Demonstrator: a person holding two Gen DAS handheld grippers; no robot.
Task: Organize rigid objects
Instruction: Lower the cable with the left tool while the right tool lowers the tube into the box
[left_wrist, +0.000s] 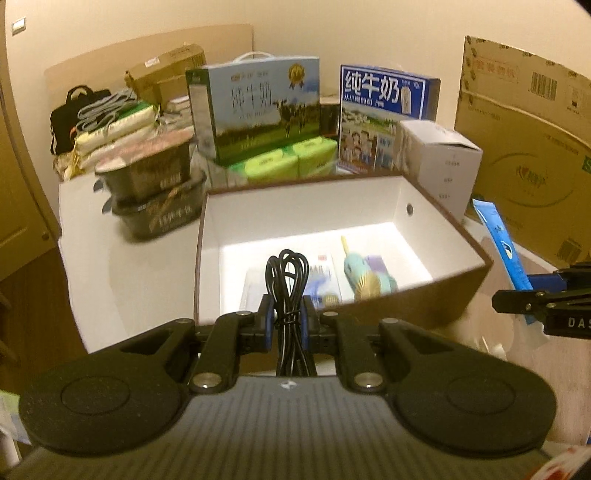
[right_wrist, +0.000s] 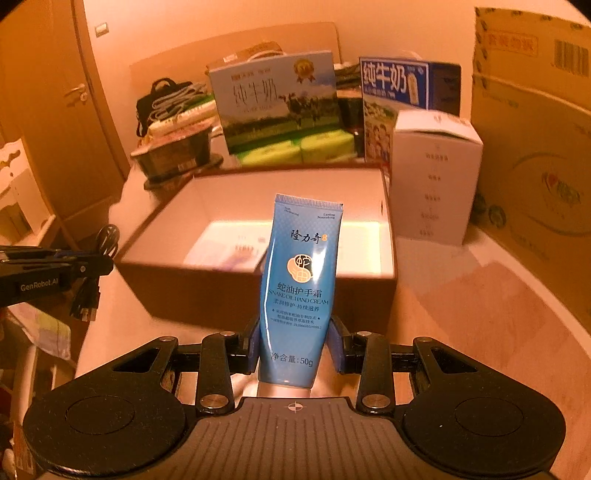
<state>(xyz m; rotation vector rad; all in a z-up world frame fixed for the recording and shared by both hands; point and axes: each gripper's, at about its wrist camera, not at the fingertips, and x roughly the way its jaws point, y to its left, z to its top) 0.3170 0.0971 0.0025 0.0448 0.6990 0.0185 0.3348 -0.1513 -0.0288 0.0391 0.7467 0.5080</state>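
My left gripper (left_wrist: 287, 316) is shut on a coiled black cable (left_wrist: 287, 273), held upright just in front of the near wall of an open brown box (left_wrist: 373, 308) with a white inside. In the box lie a teal toy (left_wrist: 364, 275) and flat white packets (left_wrist: 325, 275). My right gripper (right_wrist: 295, 341) is shut on a blue hand cream tube (right_wrist: 301, 280), standing upright before the same box (right_wrist: 207, 295). The left gripper with the cable (right_wrist: 88, 291) shows at the left edge of the right wrist view; the tube (left_wrist: 504, 251) shows at the right of the left wrist view.
Behind the box stand two milk cartons (left_wrist: 258, 110) (left_wrist: 380, 110), green tissue packs (left_wrist: 284, 162), a white carton (left_wrist: 439, 162) and stacked dark food trays (left_wrist: 155, 192). A large cardboard box (left_wrist: 528, 147) fills the right side. The white table (left_wrist: 122, 280) ends at the left.
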